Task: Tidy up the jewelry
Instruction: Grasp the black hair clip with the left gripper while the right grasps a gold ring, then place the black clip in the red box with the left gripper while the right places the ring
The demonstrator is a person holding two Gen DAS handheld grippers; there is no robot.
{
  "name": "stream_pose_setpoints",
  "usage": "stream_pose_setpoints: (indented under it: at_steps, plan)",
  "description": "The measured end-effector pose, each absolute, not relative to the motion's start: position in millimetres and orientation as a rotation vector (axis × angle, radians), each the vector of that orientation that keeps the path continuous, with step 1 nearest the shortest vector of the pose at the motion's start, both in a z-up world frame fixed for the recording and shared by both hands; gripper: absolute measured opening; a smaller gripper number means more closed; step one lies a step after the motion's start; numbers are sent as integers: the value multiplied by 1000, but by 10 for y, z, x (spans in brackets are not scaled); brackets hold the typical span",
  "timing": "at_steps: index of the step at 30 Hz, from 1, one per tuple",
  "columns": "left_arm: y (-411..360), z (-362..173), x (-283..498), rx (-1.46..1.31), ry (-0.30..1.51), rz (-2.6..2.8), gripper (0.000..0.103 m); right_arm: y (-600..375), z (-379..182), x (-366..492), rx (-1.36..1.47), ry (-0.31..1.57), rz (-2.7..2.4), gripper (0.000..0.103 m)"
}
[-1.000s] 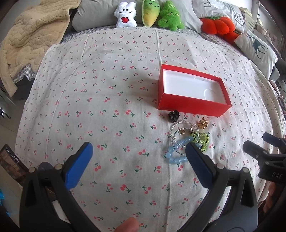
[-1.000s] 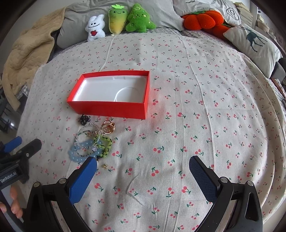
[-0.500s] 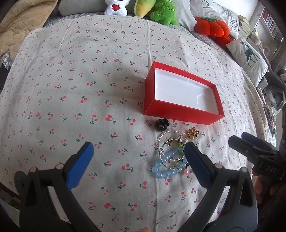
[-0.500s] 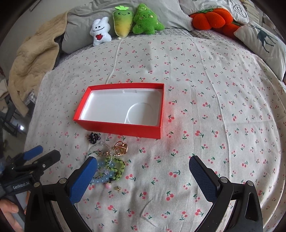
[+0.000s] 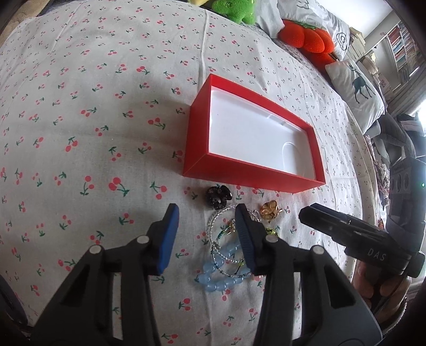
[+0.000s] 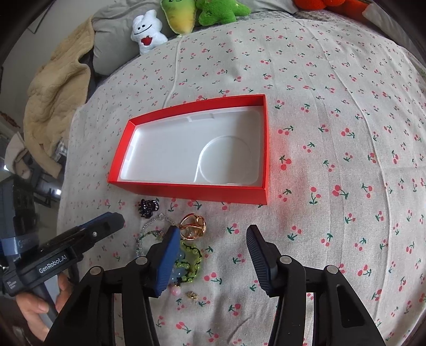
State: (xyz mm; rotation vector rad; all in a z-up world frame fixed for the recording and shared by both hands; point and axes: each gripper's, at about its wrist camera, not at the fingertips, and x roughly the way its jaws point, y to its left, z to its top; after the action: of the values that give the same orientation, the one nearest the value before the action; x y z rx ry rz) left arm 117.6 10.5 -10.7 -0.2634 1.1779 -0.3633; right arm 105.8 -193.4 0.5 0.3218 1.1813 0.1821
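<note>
An empty red box (image 5: 247, 170) with a white liner lies on the cherry-print bedspread; it also shows in the right wrist view (image 6: 186, 190). In front of it lies a jewelry pile: a black clip (image 5: 218, 196) (image 6: 148, 207), a gold ring (image 5: 270, 210) (image 6: 192, 226), a silver chain (image 5: 221, 221), a blue bead bracelet (image 5: 218, 276) and a green bead bracelet (image 6: 190, 259). My left gripper (image 5: 206, 237) is open and empty just left of the pile. My right gripper (image 6: 211, 255) is open and empty, its left finger over the pile.
Plush toys (image 6: 186, 16) and grey pillows line the head of the bed. An orange plush (image 5: 306, 37) and a deer pillow (image 5: 356, 90) sit at the right. A beige blanket (image 6: 53, 90) hangs off the left edge.
Both grippers have moved forward and down toward the jewelry pile and the box. Their fingers have narrowed but remain open.
</note>
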Motion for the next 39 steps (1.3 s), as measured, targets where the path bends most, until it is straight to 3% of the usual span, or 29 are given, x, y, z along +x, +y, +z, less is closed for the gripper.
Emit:
stream_pose_setpoints:
  at_steps: [10,16,29,39]
  plan:
    - [-122,-230,1292,-227,1195,-341,45,-2025,-36,1065,325,1193,150,53]
    - [-206,-282,1317,-198,1202,-293,24,-2077,-54,1052,338,1196,138,53]
    - [-32,-110,1139,-152,1158,-248,24,-1854,-136,1094,355,1218,157,53]
    - [40,-96,1036,-137,1157,-232,24,-1703,-275,1181,377,1234,157,38]
